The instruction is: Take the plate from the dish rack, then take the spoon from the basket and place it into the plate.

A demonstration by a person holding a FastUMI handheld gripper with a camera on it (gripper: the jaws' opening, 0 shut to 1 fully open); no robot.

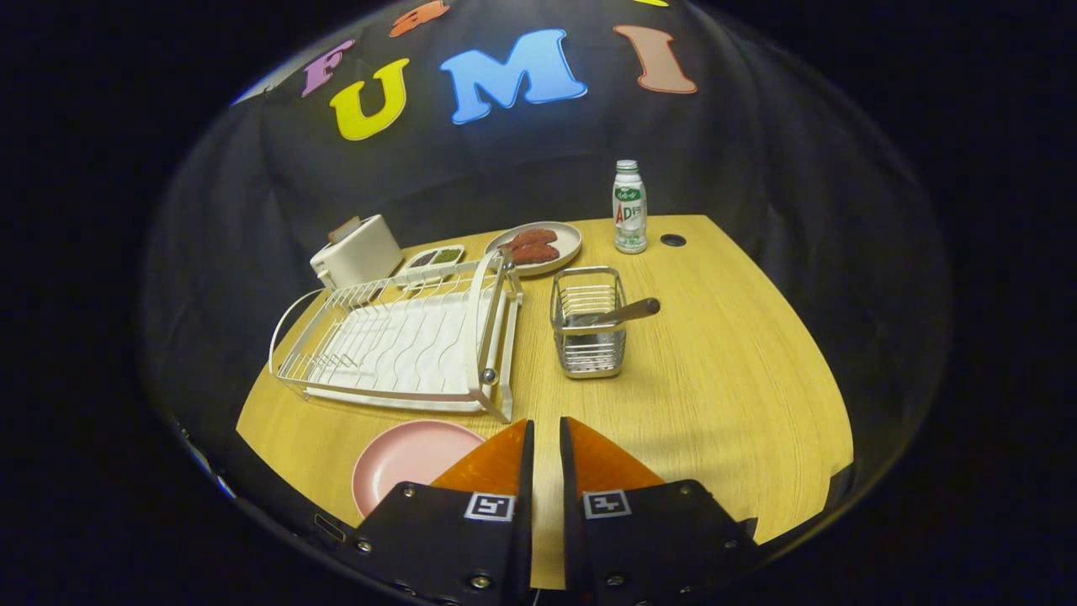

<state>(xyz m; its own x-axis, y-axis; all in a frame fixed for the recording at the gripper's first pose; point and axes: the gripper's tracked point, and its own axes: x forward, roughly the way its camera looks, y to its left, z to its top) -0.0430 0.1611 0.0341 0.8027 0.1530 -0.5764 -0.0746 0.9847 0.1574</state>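
Gripper (545, 433), lower centre of the frame: fingers nearly together with a narrow gap, holding nothing. Pink plate (408, 459) lies flat on the table (740, 379), just left of the fingers. Above it, dish rack (400, 341). Right of the rack, basket (589, 332) containing the spoon (627, 312). Bottle (629, 208) upper right.
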